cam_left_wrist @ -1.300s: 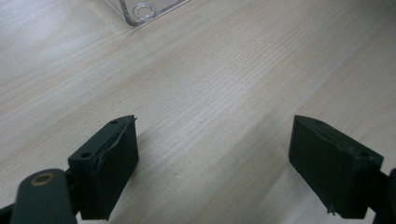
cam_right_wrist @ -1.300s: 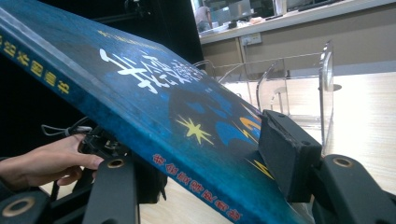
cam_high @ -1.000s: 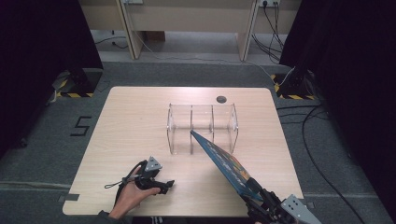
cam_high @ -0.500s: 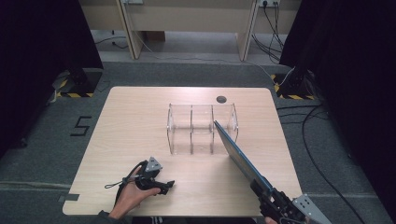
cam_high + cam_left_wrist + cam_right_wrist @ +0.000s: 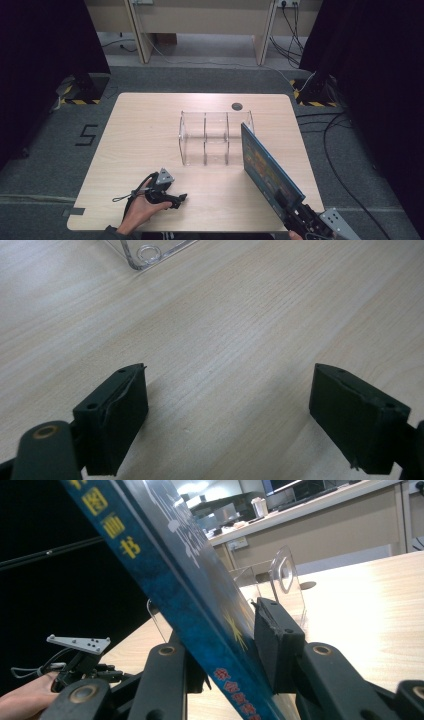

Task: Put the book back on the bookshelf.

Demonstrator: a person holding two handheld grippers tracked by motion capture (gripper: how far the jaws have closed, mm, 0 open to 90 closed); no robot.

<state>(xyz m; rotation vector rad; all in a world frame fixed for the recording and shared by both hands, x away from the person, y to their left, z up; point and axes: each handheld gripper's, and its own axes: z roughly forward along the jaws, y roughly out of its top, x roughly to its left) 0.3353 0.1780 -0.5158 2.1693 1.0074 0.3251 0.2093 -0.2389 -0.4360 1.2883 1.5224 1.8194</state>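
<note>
Looking down from the high view, the thin blue hardcover picture book (image 5: 267, 167) stands on edge in the lower right, its far corner just beside the right end of the clear acrylic three-slot rack (image 5: 216, 137) at the centre of the pale wooden tabletop (image 5: 140, 120). The right gripper (image 5: 295, 212) has the book's near end, tilted so the spine can line up with a slot (my reading of the angle). The left gripper (image 5: 172, 199) rests low on the tabletop at lower left, out of the way.

In the left gripper view its jaws stand wide apart with nothing but bare wood between them; a corner of the rack (image 5: 150, 252) sits at the upper left.

In the right gripper view the book (image 5: 165, 565) crosses from upper left to bottom centre between the jaws, which have just been closing and now press both covers, a firm hold for steering it. The rack's end wall (image 5: 285, 577) rises just behind.
</note>
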